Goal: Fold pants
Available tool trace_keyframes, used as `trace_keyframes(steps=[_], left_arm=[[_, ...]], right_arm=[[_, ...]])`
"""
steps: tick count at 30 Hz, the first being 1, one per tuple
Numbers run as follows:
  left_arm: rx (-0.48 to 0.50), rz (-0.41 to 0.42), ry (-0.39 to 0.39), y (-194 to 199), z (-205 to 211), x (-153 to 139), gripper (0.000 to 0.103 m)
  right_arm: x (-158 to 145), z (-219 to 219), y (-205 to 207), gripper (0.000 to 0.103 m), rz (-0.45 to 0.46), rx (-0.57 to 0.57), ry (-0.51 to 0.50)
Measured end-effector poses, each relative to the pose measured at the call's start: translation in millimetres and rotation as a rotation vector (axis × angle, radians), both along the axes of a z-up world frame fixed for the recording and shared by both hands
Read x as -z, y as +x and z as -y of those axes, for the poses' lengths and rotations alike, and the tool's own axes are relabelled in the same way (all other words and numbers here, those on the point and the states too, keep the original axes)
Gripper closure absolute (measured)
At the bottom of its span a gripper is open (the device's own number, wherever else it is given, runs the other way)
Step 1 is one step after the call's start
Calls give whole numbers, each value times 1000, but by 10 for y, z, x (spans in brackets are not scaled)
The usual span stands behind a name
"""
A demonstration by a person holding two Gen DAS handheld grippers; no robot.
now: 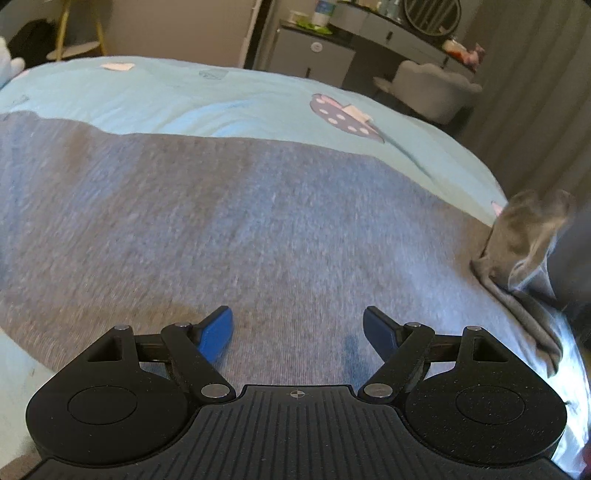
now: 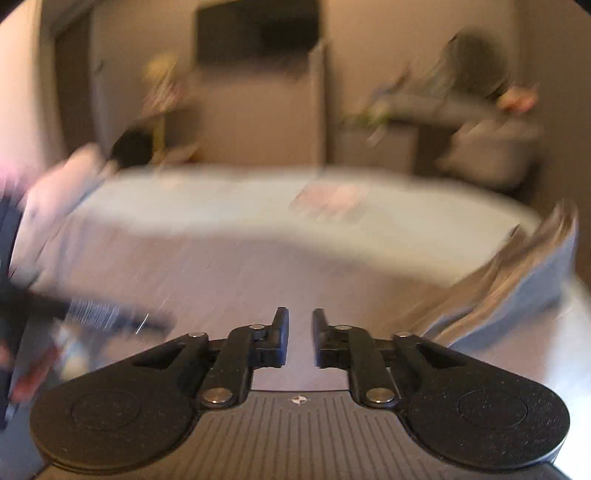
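Grey pants (image 1: 258, 221) lie spread flat across a light blue bedcover (image 1: 184, 96). My left gripper (image 1: 298, 317) hovers just over the cloth, open wide, with nothing between its blue pads. At the right edge a bunched end of the pants (image 1: 524, 236) stands lifted off the bed. The right wrist view is heavily blurred. In it my right gripper (image 2: 300, 314) is above the pants (image 2: 258, 273), its jaws a narrow gap apart with nothing between them. The raised fold (image 2: 524, 273) is to its right. A person's hand (image 2: 55, 192) shows at the left.
Beyond the bed stand a grey cabinet (image 1: 314, 51), a dressing table with a round mirror (image 1: 406, 33) and a pale upholstered chair (image 1: 432, 88). A stand with yellow legs (image 1: 81, 37) is at the back left. The bed edge drops away at the right.
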State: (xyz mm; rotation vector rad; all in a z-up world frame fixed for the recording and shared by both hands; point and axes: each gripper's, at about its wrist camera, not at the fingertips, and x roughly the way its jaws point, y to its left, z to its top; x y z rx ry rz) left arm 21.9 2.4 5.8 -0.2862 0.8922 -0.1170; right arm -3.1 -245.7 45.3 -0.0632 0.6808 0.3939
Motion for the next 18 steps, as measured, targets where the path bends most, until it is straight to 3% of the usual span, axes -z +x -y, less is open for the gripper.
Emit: trace_keyframes(steps=[1,3,5,9,11,14,16,18], left_arm=[[-7,-4,-11,-3,-22,1,20],[-14,-7,-32,-15,-53,-2,20],[-5,-3,-44,-23,-57,-13,20],[73,-23,-65,56,27,-18,19],[112,-52,-121,145,105,-41,19],[192,-66,-213,314,294,-144,19],[254,-77,-214,481,507,-212,19],[302,-93,-220,684,758,-249,18]], right_arm=[[76,-70,11,80,-47,-4,0],[105,-59,-21,80,-56,22,34],[59,135,-6,71,-54,115,61],[-46,805,-37,58,-34,394,184],[4,1222,-154,42,-18,576,268],[184,1664,-387,40,-6,845,337],[278,1854,-521,40,-11,962,369],[348,2011,-575,41,-51,1067,330]])
